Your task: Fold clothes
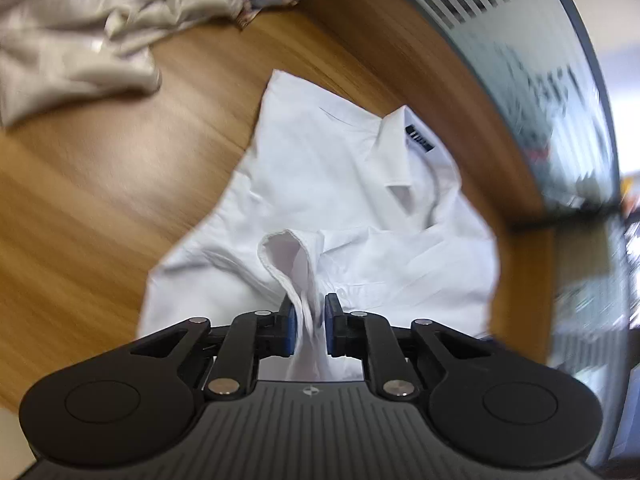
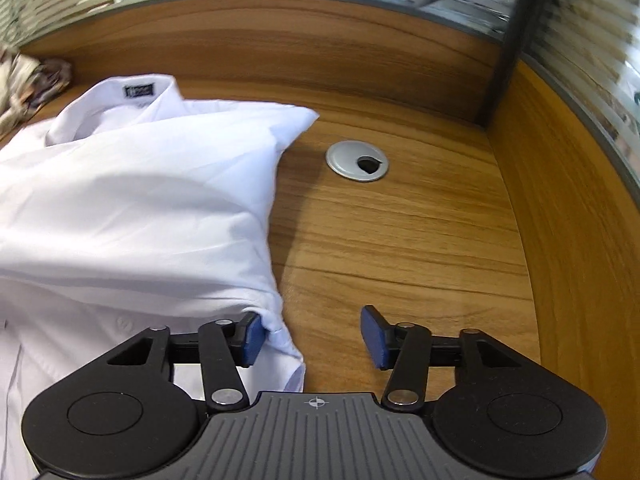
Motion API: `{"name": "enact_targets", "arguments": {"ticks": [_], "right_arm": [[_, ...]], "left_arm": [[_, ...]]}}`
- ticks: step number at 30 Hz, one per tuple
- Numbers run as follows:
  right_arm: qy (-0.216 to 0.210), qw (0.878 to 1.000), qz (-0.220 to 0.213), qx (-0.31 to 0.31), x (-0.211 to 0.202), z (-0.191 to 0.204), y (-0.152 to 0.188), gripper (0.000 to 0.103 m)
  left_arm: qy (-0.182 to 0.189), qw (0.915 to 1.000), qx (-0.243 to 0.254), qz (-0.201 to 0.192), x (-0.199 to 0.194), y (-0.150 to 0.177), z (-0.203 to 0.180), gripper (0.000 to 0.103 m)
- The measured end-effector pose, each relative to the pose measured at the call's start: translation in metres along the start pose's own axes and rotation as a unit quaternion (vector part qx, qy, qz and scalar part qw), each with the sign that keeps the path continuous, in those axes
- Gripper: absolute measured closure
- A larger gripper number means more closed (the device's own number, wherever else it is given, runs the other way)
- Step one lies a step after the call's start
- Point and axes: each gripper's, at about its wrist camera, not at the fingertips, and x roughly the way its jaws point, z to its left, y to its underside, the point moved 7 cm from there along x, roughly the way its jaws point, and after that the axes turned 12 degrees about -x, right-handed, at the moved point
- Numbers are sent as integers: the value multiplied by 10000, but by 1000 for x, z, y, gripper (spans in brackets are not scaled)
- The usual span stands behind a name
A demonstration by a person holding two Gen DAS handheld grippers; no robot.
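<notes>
Now, the white shirt (image 1: 320, 184) lies partly folded on the wooden desk (image 1: 100, 200), collar towards the back edge by the glass partition (image 1: 520, 60), and the left gripper (image 1: 311, 320) has a raised sleeve cuff (image 1: 286, 256) running up between its blue pads. The jaws stand only narrowly apart, and from here I judge the pads are not pressing, the cloth simply hanging in the slot, so call it let go, with fabric in the gap. The right gripper (image 2: 312, 336) is wide apart at the shirt's right-hand side, one pad touching the folded edge (image 2: 276, 320), the other over bare desk, nothing clamped. So what could go wrong? First, that cuff: if the left hand pulls away with cloth snagged on a pad, it drags the sleeve off the body and undoes the fold. Second, the puffed fold on the right side sits high and rounded; left unpressed, it may spring open or slide towards the desk's right edge. Third, a right-hand closure here would catch only the top layer, peeling it rather than carrying the whole fold. And the crumpled beige garment (image 1: 72, 32) at the desk's far left corner is well apart, so no tangle there, nor with the cable grommet (image 2: 357, 160) beside the shirt.
</notes>
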Motion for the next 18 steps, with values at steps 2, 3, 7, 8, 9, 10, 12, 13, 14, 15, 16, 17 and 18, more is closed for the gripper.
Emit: {"name": "enact_targets", "arguments": {"ticks": [2,3,7,8,9,10,12,13,14,15,16,17,18], "right_arm": [[-28,10000,10,-19,-6,2,0,52],[-42,10000,24,-9,-7,1,0,52],[-100,9999,73,97,-20,2,0,52],[-113,9997,89,176,-23,2,1,53],[-127,9994,98,313,-27,1,2,53],[-149,9986,100,488,-31,-1,3,53],[-248,9952,53,947,-38,-6,4,53],[-278,9925,21,1189,-40,-8,5,53],[-309,9889,-6,1454,-43,-10,6,53],[-350,9843,-33,1732,-44,-12,8,53],[-411,9783,-66,2029,-46,-15,9,53],[-489,9709,-103,2340,-46,-17,11,53],[-569,9624,-138,2654,-46,-19,13,54]], "left_arm": [[-146,9979,585,-250,-2,4,-8,62],[-135,9959,819,-356,-3,5,-14,60],[155,9840,1556,-857,-14,8,-53,44],[260,9799,1729,-966,-15,7,-66,38],[327,9757,1905,-1032,-14,7,-78,33],[388,9715,2084,-1064,-12,7,-91,32],[476,9645,2410,-971,-1,8,-117,30],[526,9609,2561,-912,5,8,-130,30],[588,9575,2696,-845,13,9,-143,29],[643,9543,2814,-773,21,9,-155,28],[692,9509,2934,-701,30,9,-167,28],[726,9474,3051,-639,40,10,-178,27],[757,9439,3161,-588,50,10,-189,26]]}}
